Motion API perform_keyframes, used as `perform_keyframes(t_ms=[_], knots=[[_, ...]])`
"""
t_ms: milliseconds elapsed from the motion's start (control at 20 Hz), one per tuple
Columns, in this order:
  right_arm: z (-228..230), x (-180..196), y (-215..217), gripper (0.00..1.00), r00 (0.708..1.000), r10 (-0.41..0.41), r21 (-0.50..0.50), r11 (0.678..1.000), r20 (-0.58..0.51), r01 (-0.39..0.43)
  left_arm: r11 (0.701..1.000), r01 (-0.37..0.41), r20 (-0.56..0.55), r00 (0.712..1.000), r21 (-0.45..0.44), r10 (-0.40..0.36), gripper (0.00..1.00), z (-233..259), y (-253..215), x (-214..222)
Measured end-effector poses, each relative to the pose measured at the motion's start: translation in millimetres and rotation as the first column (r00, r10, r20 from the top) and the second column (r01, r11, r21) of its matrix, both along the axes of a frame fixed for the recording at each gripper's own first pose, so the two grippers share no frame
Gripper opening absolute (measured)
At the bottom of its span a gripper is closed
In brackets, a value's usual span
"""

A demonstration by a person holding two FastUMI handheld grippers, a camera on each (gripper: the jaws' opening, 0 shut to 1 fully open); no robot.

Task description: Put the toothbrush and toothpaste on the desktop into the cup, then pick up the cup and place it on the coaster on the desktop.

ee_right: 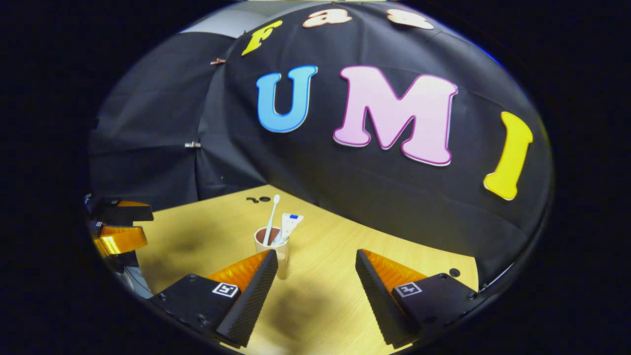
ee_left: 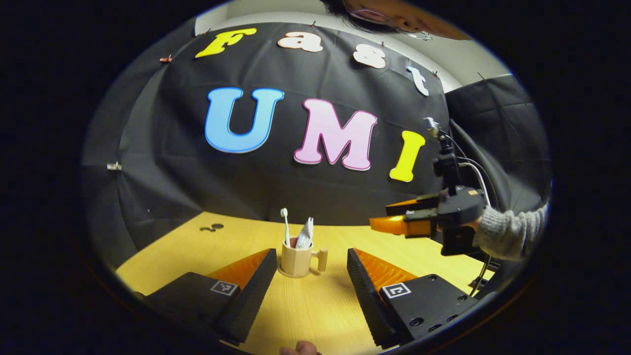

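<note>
On the bare wooden desk (ee_left: 325, 305) the beige cup (ee_left: 296, 260) stands upright between the wide-open left hand-held gripper (ee_left: 310, 288) fingers, holding toothbrush (ee_left: 285, 226) and toothpaste (ee_left: 305, 233), which a clumsy grab might tip, while the right hand-held gripper (ee_right: 313, 291), also wide, holds nothing.

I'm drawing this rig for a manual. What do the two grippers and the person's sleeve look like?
Both the left gripper and the right gripper have black ribbed fingers backed in orange, on black bodies bearing small square black-and-white markers. Cables run off the right one. The sleeve is grey knit.
</note>
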State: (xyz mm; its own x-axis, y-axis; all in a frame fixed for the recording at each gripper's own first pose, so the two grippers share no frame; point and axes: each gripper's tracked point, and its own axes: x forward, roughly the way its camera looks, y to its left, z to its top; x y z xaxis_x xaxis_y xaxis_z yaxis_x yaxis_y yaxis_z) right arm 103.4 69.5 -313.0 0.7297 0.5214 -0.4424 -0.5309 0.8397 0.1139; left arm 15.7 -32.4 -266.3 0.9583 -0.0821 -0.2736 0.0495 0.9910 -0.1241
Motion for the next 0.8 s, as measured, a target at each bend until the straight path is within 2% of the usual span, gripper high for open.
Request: perform_keyframes(t_ms=[200,450,500,550,800], knots=[[47,-23,-11,0.97,0.997,-0.05,0.1,0.994,0.055,0.045,0.998,-0.055,0.055,0.997,0.031,0.053,0.93,53,-6,20],[109,-39,-27,0.97,0.991,-0.072,0.146,0.988,0.113,0.055,0.998,-0.047,0.128,0.991,0.049,0.04,0.94,120,-25,30],[121,-43,-30,0.97,0.99,-0.079,0.159,0.985,0.12,0.06,0.997,-0.046,0.131,0.991,0.067,0.036,0.9,130,-29,30],[132,-47,-33,0.97,0.988,-0.092,0.174,0.982,0.126,0.069,0.995,-0.047,0.131,0.991,0.083,0.035,0.95,138,-32,29],[170,-57,-55,0.97,0.981,-0.133,0.219,0.971,0.137,0.101,0.986,-0.057,0.133,0.99,0.158,0.036,0.94,165,-54,26]])
